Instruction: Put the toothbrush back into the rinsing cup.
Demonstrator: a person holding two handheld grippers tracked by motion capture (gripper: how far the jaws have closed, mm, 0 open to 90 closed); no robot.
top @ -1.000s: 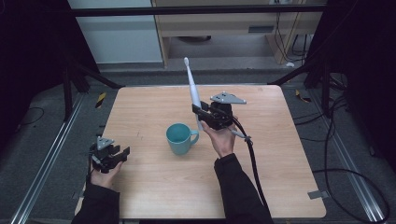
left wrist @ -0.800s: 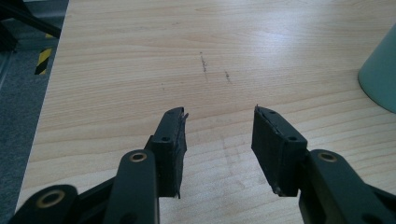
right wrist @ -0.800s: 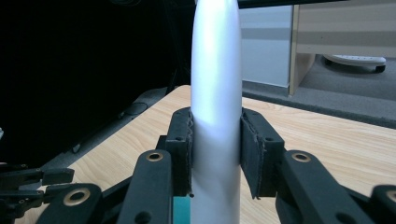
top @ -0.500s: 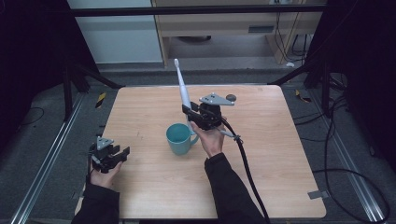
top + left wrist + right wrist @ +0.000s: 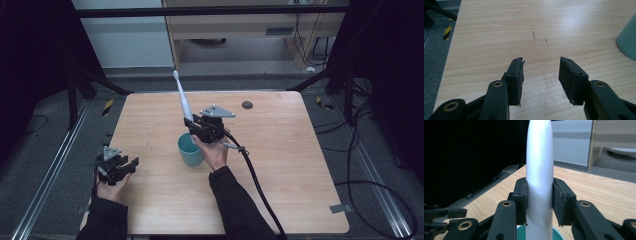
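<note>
A pale wooden worktop [image 5: 300, 165] is seen on a dark metal frame, with grey floor around it, cables on the floor at the right and a light cabinet behind. A small dark disc [image 5: 247, 105] lies near the far edge.

In the high view the right tongs [image 5: 192, 122] are held just above a teal cup [image 5: 190, 150] near the middle of the worktop, and a white electric toothbrush [image 5: 182, 97] is clamped between them, its brush head pointing up and tilted toward the far left. The left tongs [image 5: 131, 163] are held low at the near left corner, well apart from the cup.

The left gripper view shows those tongs [image 5: 541, 72] spread, with only scuffed wood between them. In the right gripper view the pads [image 5: 520, 200] are pressed against the toothbrush handle [image 5: 539, 182], with the cup rim [image 5: 556, 233] directly below.
</note>
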